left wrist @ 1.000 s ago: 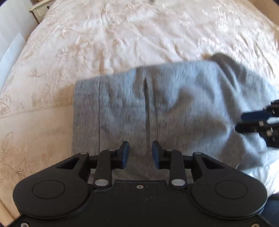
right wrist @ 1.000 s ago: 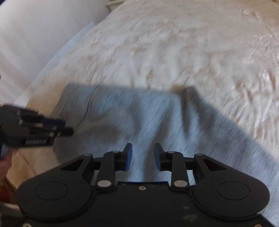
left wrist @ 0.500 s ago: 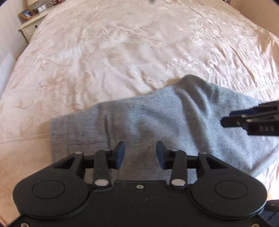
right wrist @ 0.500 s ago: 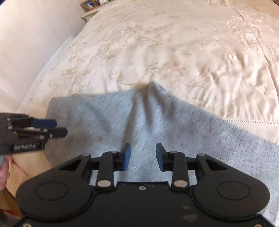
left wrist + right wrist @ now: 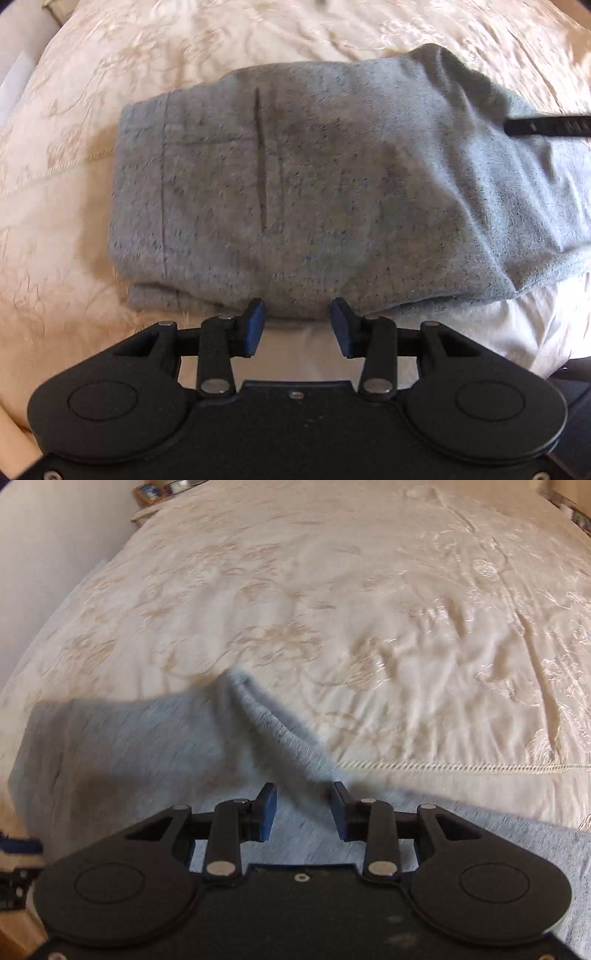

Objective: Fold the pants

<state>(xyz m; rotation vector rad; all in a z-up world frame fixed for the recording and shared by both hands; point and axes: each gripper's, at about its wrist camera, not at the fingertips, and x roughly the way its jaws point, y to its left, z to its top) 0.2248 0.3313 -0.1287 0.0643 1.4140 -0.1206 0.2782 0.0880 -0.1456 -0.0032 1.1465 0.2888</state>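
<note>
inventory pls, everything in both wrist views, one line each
grey speckled knit pants: 1, grey, folded in layers on the bed, seam and pocket slit facing up; a raised ridge of cloth at the far edge.
cream embroidered bedspread: 1, cream with beige floral stitching, under the pants, fills both views.
wooden nightstand: 1, light wood, far left corner past the bed; small items on it, too blurred to name.
left gripper: 1, black with blue pads, over the near edge of the pants, jaws apart, nothing between them.
right gripper: 1, black with blue pads, over the pants, jaws apart, not clamping cloth.
</note>
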